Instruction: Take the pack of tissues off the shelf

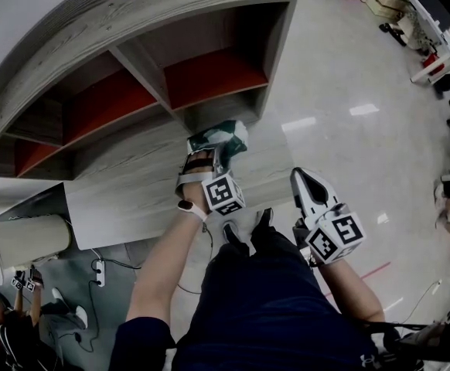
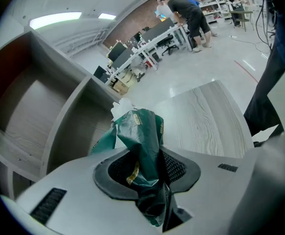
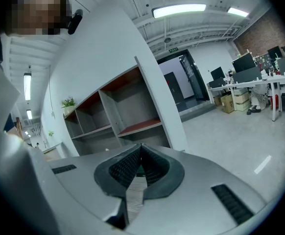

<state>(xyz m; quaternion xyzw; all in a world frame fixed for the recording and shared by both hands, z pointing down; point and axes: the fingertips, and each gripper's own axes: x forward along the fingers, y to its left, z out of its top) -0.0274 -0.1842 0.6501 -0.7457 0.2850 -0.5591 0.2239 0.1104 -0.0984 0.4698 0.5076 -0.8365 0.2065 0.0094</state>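
Observation:
The pack of tissues (image 1: 219,137) is a crumpled green wrapper with white tissue showing at its far end. My left gripper (image 1: 208,159) is shut on it and holds it over the grey wood-grain tabletop (image 1: 124,192), in front of the shelf (image 1: 144,68). In the left gripper view the pack (image 2: 141,133) sticks out from between the jaws of the left gripper (image 2: 150,173), with the shelf's compartments (image 2: 44,106) to the left. My right gripper (image 1: 308,182) hangs to the right over the floor. Its jaws meet at the tips in the right gripper view (image 3: 140,150), with nothing between them.
The shelf (image 3: 114,110) has bare compartments with red backs. A power strip (image 1: 99,271) and cables lie on the floor at lower left. Office desks (image 1: 434,22) stand at the far right. People (image 2: 186,11) bend over desks in the background.

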